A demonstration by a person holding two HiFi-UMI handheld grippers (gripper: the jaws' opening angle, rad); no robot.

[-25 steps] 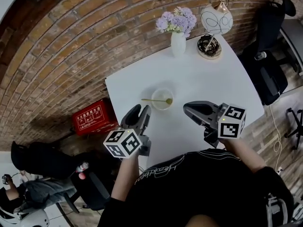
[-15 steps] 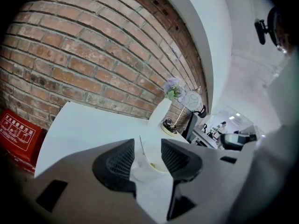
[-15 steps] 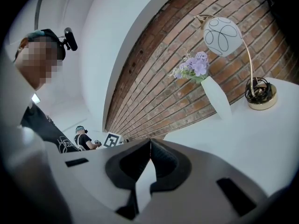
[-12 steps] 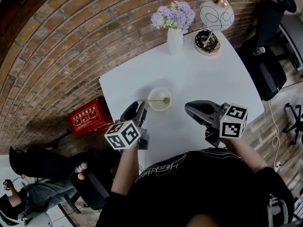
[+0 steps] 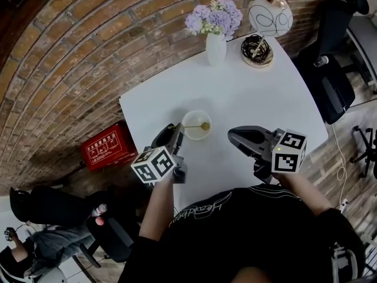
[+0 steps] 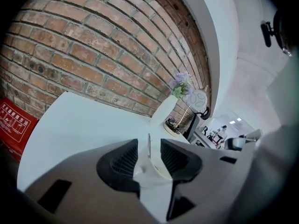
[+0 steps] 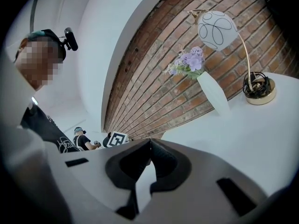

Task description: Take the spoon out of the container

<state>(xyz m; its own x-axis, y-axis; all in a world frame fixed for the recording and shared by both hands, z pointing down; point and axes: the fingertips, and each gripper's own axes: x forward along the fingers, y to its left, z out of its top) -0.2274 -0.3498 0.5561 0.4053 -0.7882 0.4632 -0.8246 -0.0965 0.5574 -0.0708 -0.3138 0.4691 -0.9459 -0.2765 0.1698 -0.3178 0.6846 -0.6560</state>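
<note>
So the container [image 5: 204, 134], a small pale bowl, sits on the white table [image 5: 253, 99] near the front edge. The gold spoon [image 5: 196, 125] lies across its rim, bowl end on the right and handle poking out left. The left gripper [image 5: 174, 130] is right at that handle: its jaws are partly open, with the thin handle in the gap between them, not clamped. The right gripper [image 5: 232, 135] hangs just right of the container, jaws pressed together at the tips, holding nothing. A vase of purple flowers [image 5: 215, 45] and a lamp [image 5: 268, 17] stand at the far end.
</note>
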